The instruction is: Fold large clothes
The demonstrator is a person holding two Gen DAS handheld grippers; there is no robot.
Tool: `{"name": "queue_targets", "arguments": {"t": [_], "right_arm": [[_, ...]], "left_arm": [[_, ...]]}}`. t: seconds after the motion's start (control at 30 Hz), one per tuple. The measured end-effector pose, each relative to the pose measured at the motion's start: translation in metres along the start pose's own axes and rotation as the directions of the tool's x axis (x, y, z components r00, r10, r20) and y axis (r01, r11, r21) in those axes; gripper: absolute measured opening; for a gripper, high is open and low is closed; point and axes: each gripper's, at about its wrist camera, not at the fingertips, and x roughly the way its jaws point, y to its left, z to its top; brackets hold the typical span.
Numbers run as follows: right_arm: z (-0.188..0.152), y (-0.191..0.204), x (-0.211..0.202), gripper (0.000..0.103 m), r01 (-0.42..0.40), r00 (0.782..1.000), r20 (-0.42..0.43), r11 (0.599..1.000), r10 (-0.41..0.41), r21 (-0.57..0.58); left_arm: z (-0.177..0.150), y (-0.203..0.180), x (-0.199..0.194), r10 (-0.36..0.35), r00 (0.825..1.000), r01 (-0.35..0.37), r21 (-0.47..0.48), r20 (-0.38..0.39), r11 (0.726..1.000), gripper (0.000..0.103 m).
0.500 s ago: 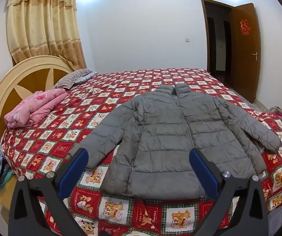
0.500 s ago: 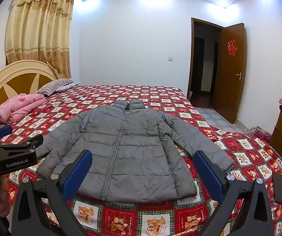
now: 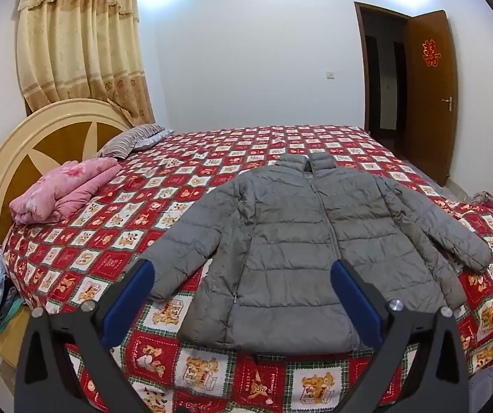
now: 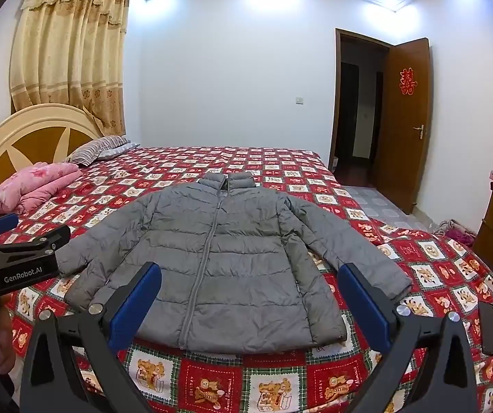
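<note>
Left wrist view: a gray puffer jacket (image 3: pixel 315 241) lies flat and face up on a bed (image 3: pixel 246 144) covered in a red, white and green patchwork quilt. Everything below is placed relative to that jacket, going left to right. Far to its left stands a cream and brown rounded headboard (image 3: pixel 40 144), with a yellow curtain (image 3: pixel 81 44) above it. A folded pink blanket (image 3: pixel 64 192) sits on the quilt left of the jacket, and a striped pillow (image 3: pixel 133 137) lies behind the blanket. The jacket is zipped, its collar toward the far wall, both sleeves spread outward and down, its hem near the front edge of the bed. Behind and to its right a brown wooden door (image 3: pixel 429 96) stands open. The left tool (image 3: pixel 243 296) hovers in front of the hem with its blue pads spread wide, nothing between them, touching nothing.

Right wrist view: the left tool (image 4: pixel 5 237) shows from the side, beside the jacket's (image 4: pixel 219 258) left sleeve cuff. The right tool (image 4: pixel 250 299) hangs in front of the hem, its pads also spread fully apart and empty. A dark slim object (image 4: pixel 489 327) lies on the quilt right of the jacket's right sleeve.
</note>
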Motion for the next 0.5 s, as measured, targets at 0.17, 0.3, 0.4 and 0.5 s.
{"name": "queue_targets", "arguments": {"t": [0.17, 0.3, 0.4, 0.5], "right_arm": [[-0.0011, 0.0003, 0.0006, 0.102, -0.002, 1.0, -0.002, 1.0, 0.002, -0.001], [-0.0034, -0.0008, 0.0048, 0.102, -0.008, 1.0, -0.009, 1.0, 0.008, 0.002], [-0.0045, -0.0005, 0.0062, 0.102, -0.009, 1.0, -0.011, 1.0, 0.009, 0.002], [-0.004, -0.001, 0.008, 0.102, -0.009, 1.0, -0.014, 1.0, 0.009, 0.007]], "left_arm": [[0.004, -0.0018, 0.0007, 0.003, 1.0, -0.003, -0.002, -0.004, 1.0, 0.103], [0.0048, 0.0014, 0.0025, 0.009, 1.0, -0.009, -0.001, -0.005, 1.0, 0.103], [0.0059, 0.0029, 0.0039, 0.011, 1.0, -0.011, -0.003, -0.005, 1.0, 0.103], [0.0057, 0.0025, 0.0036, 0.015, 1.0, -0.015, -0.002, 0.002, 1.0, 0.103]]}}
